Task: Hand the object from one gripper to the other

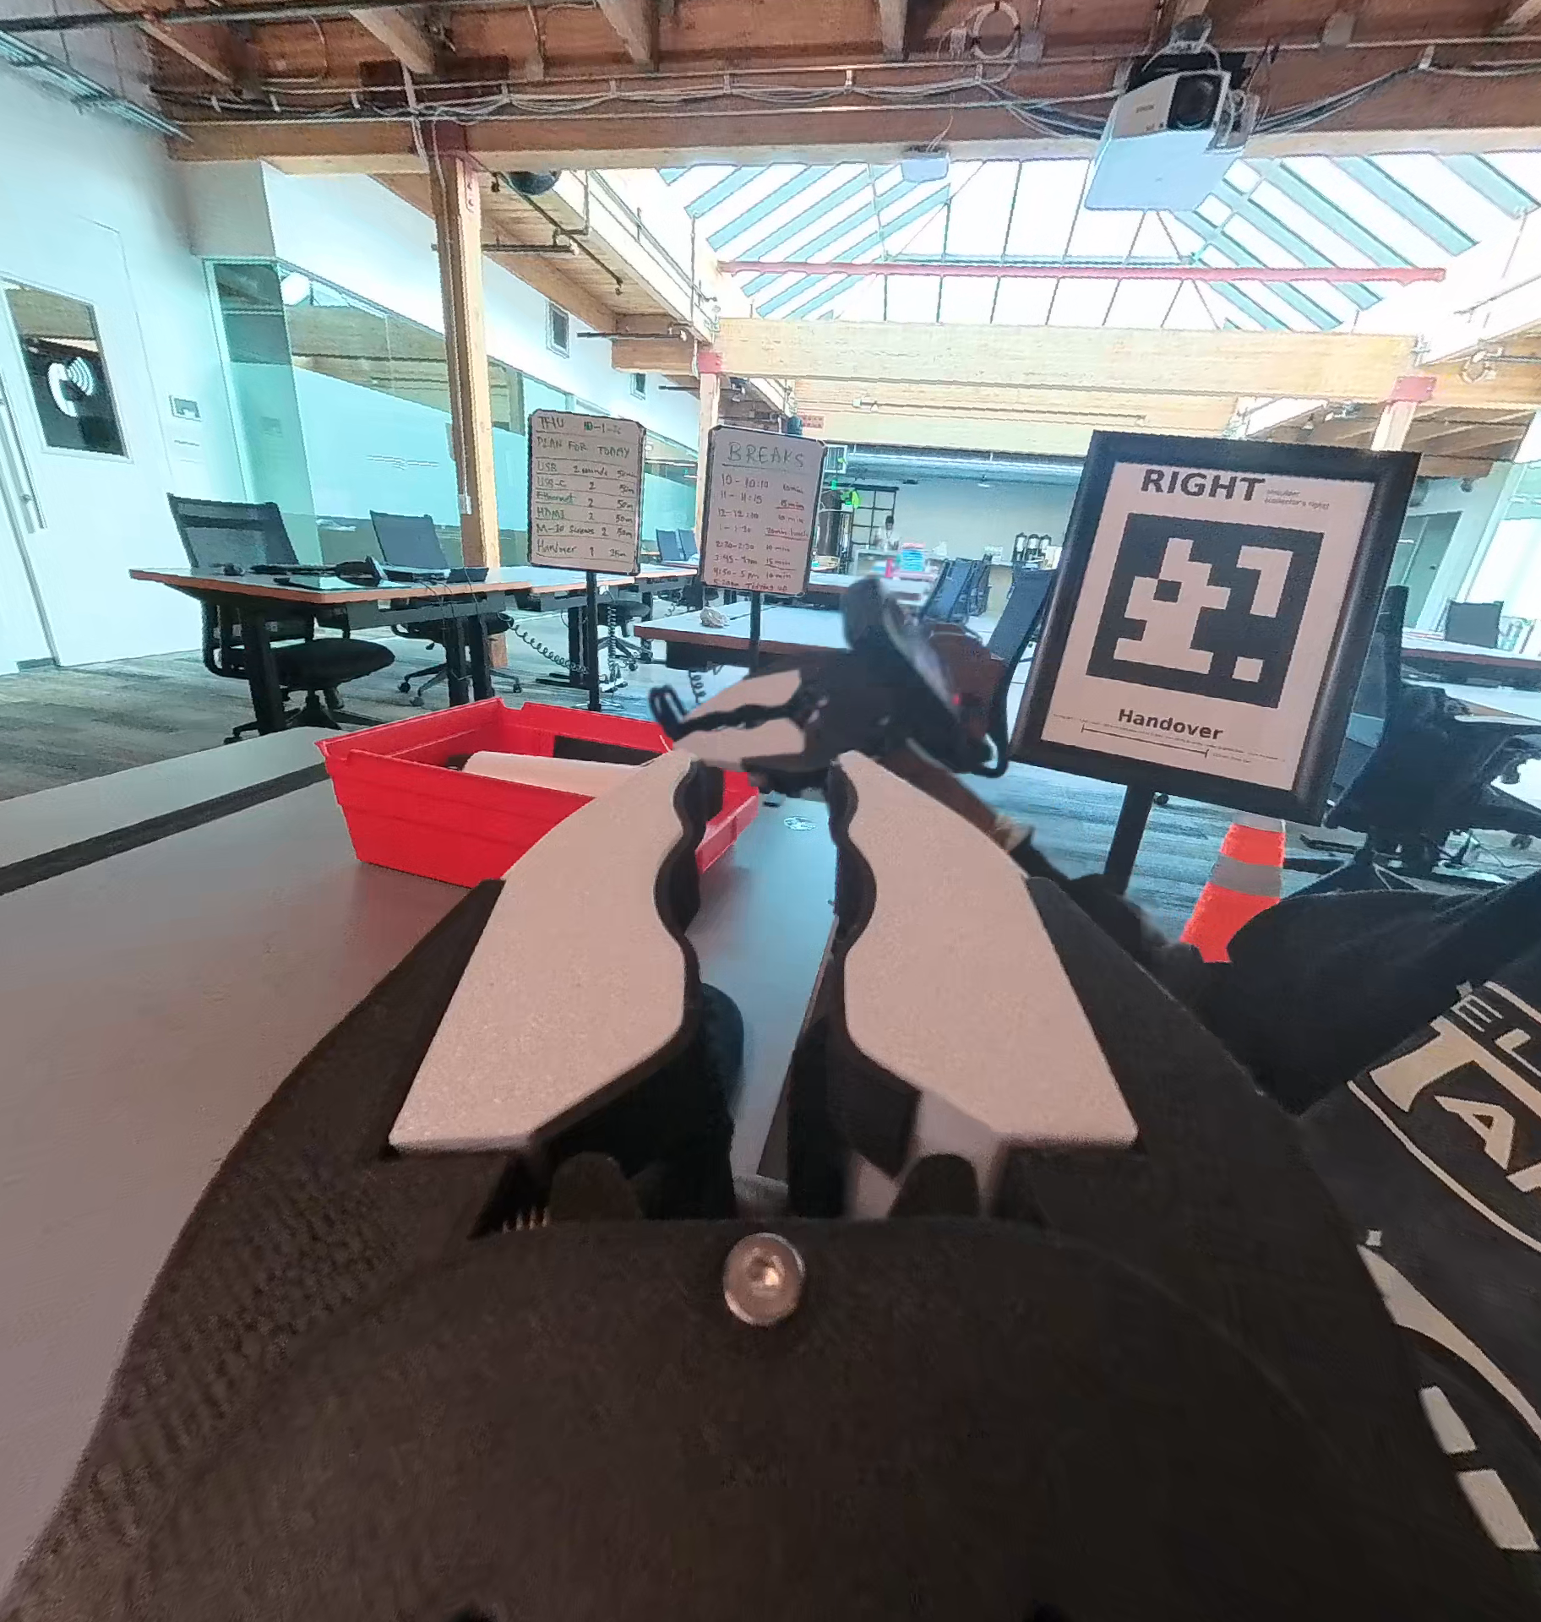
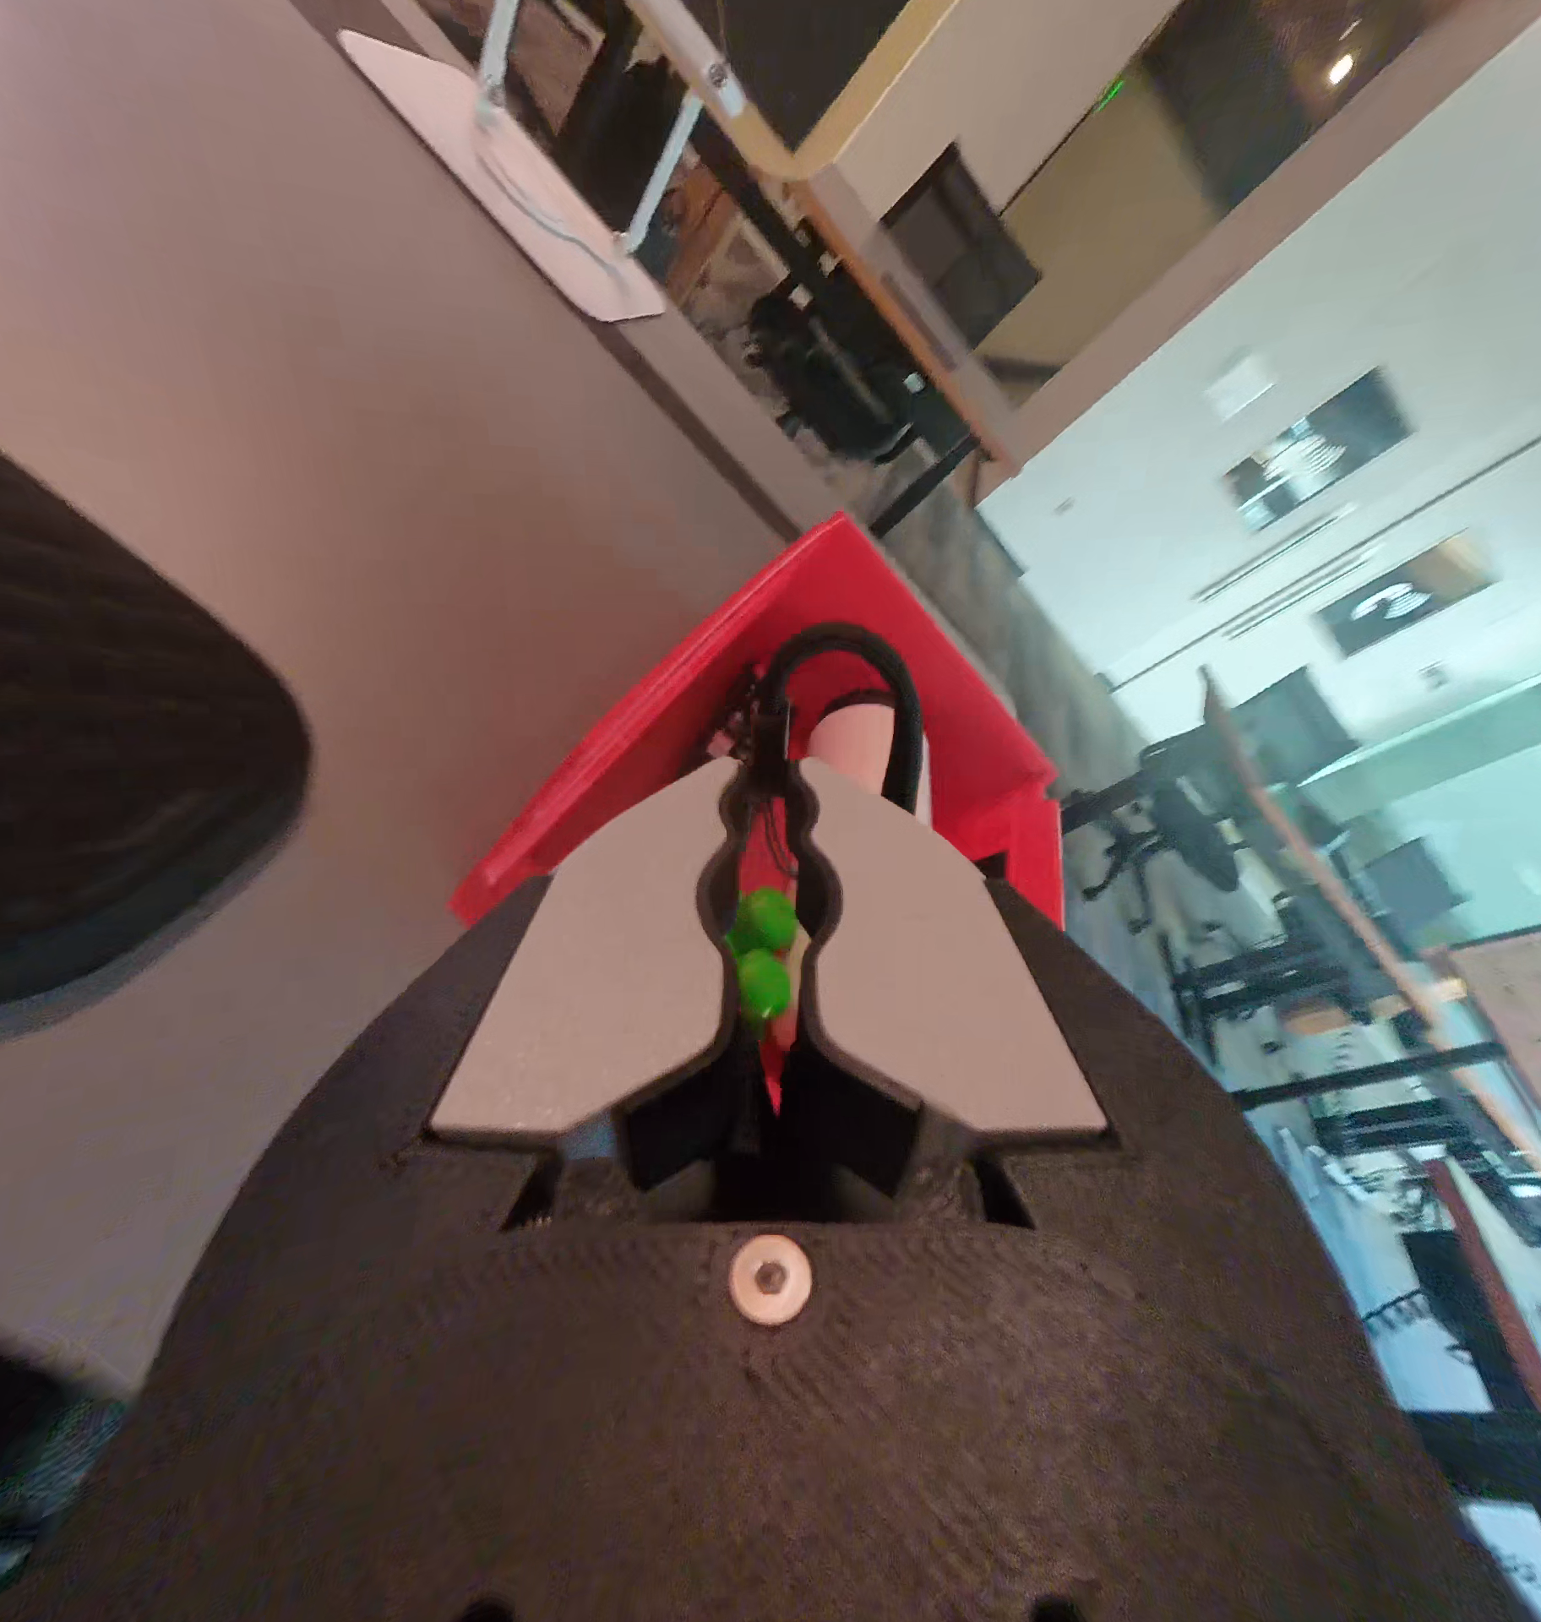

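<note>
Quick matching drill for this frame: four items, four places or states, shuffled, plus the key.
Things:
1. left gripper
2. right gripper
3. bin
4. cone

Places or states:
A. red, on the table, white roll inside
B. shut on a black cable
C. orange, past the table edge
D. open and empty

Pairs: 1-D, 2-B, 3-A, 4-C
</note>
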Demonstrator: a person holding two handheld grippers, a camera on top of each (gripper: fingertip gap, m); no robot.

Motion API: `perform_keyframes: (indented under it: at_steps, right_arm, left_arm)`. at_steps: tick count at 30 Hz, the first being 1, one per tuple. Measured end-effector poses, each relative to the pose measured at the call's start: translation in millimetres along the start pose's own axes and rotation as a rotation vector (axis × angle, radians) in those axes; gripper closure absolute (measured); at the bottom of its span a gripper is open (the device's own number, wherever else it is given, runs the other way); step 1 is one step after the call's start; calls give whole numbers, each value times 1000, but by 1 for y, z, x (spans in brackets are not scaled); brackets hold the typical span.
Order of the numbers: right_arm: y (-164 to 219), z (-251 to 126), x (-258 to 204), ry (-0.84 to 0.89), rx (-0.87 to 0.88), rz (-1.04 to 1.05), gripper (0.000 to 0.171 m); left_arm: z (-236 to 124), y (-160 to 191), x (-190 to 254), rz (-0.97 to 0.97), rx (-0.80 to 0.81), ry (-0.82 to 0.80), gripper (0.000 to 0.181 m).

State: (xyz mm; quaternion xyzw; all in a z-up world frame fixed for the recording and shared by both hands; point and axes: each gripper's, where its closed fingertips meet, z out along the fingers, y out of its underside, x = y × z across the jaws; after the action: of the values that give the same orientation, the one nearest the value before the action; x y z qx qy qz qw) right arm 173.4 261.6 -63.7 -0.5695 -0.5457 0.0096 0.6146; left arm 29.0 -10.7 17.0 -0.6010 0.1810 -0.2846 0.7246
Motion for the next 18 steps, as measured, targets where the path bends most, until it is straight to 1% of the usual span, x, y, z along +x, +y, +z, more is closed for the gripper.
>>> perform_keyframes:
  at_steps: [2,4,6,8,10,13,15,18]
  right_arm:
    - [13,23,-3,33,36,-23,163]
    - [31,41,-15,-19,33,22,163]
    - [54,52,-26,-92,-43,140,163]
    - [72,56,-32,-157,-124,270,162]
    - [72,52,-30,-184,-132,362,156]
    - [64,44,-25,-213,-95,435,150]
    - [60,38,-15,-186,-64,472,149]
    - [44,27,2,-152,26,588,140]
  left_arm:
    - [-1,-1,-1,10,1,-7,155]
    - [-3,-2,-2,18,5,-12,155]
    - [-4,-4,-3,20,11,-17,155]
    - [-5,-5,-4,19,15,-19,155]
    - [-6,-6,-4,19,17,-21,155]
    - [-6,-6,-4,18,17,-20,155]
    - [-7,-7,-3,23,16,-22,155]
    - [-9,-8,-8,12,6,-59,154]
